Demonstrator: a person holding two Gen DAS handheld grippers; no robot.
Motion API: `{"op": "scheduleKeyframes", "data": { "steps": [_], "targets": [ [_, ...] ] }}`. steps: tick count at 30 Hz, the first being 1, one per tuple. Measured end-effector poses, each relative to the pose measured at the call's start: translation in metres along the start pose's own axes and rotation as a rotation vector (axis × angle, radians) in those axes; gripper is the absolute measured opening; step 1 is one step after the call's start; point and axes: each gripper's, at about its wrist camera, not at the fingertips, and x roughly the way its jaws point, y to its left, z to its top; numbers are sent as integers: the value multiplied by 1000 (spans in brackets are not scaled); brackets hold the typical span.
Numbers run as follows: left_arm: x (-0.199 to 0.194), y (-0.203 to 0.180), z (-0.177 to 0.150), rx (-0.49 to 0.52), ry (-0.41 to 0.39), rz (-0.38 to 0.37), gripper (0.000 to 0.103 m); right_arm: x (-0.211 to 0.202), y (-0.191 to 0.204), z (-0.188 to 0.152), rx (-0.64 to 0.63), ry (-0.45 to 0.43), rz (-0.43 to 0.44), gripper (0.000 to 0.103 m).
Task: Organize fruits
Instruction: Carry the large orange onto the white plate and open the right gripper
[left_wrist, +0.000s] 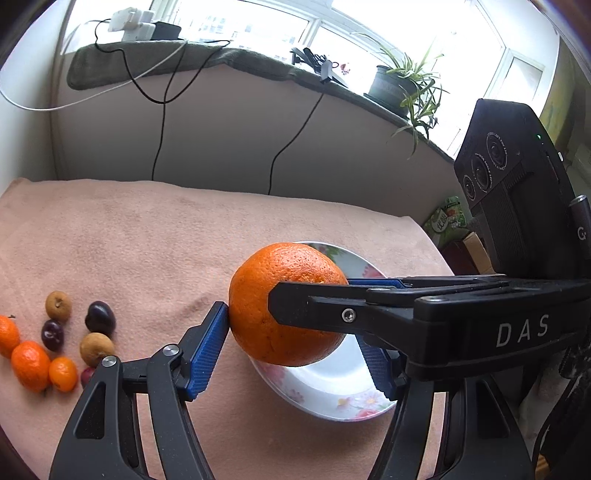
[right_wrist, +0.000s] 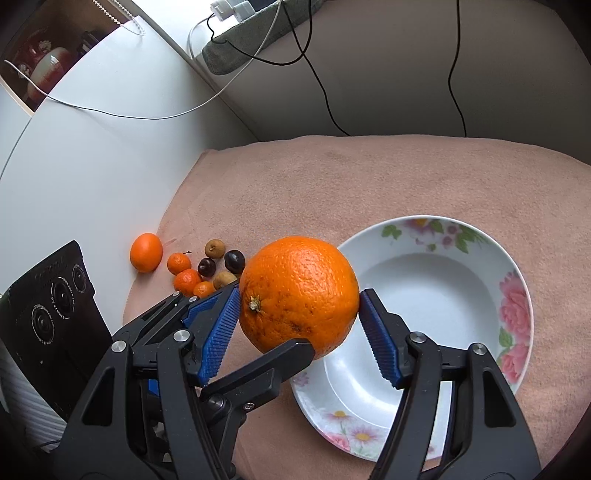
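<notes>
**Spotter:** Pink cloth (right_wrist: 332, 177) covers the whole table under you, with a window sill and cables behind. Going left to right: the small fruits (right_wrist: 207, 269) sit in a cluster on the cloth, the big orange (right_wrist: 299, 295) hangs in the air next, and the flowered bowl (right_wrist: 436, 295) is on the right.

**Operator:** Who has the orange?

**Spotter:** Both of you, as far as I can judge. Your left gripper (left_wrist: 295, 343) is clamped on it, one blue pad flat on its left side; your right gripper (right_wrist: 299, 321) pinches it across the middle. It sits above the bowl's near-left rim, not yet over the well.

**Operator:** So how do I finish this cleanly?

**Spotter:** Carry it right until it is over the centre of the bowl, lower it close to the bottom, then let one pair of tongs go before the other, so it doesn't roll out.

**Operator:** Anything you can't see?

**Spotter:** Your left gripper's far pad is hidden behind the orange and the other tool, so that contact is probably there but unconfirmed. The orange also covers part of the bowl's rim, and some small fruits are cut off behind your fingers.
</notes>
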Motion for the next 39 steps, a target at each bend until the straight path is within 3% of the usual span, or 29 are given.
{"op": "scheduleKeyframes", "data": {
  "steps": [20, 24, 39],
  "targets": [
    [43, -51, -14, 52, 100, -97, 68, -29, -58, -24, 74, -36, -118, 69],
    [38, -59, -12, 83, 86, -123, 63, -38, -67, -23, 92, -69, -111, 69],
    [10, -62, -20, 117, 54, -92, 65, -74, -55, -32, 29, -191, -189, 69]
  ]
}}
